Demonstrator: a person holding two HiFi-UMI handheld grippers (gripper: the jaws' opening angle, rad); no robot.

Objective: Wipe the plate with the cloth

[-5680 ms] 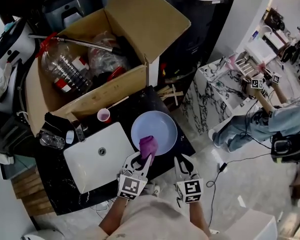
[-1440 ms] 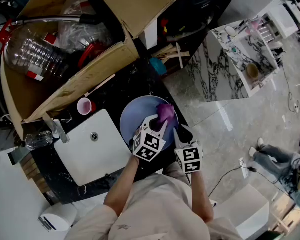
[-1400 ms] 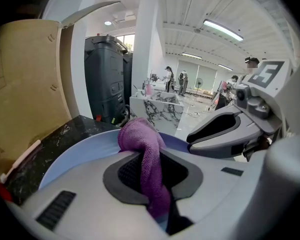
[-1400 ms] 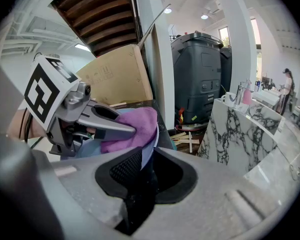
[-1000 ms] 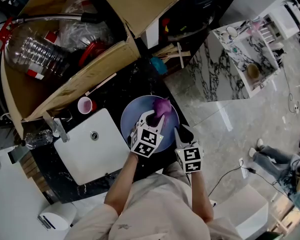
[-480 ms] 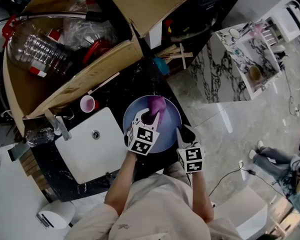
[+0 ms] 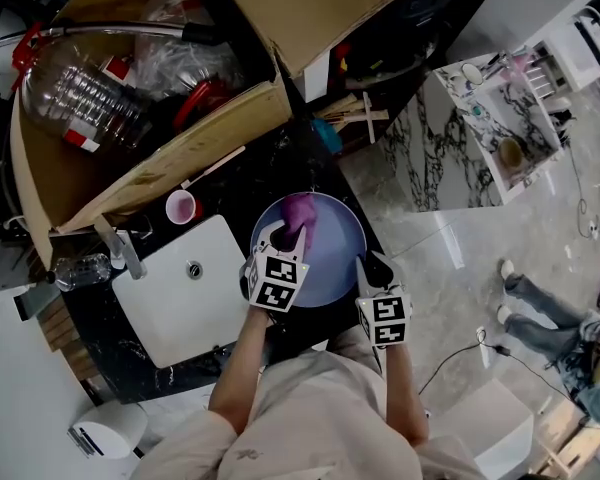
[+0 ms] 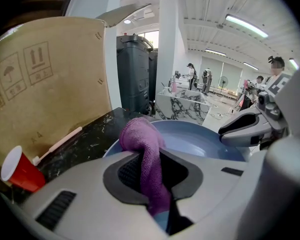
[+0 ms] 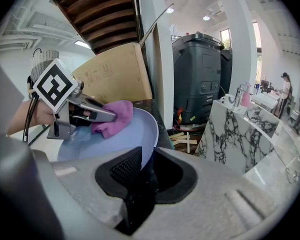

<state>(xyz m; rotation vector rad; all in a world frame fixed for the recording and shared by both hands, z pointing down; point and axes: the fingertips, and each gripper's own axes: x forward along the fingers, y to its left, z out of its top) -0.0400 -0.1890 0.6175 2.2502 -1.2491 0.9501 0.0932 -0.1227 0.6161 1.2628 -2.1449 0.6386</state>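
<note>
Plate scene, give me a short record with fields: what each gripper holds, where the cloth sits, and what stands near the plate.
left gripper: shut on the cloth
right gripper: shut on the plate, at its near rim
cloth position: on the plate's far part
plate position: on the dark counter, right of the white sink
nearby: red cup, cardboard box
</note>
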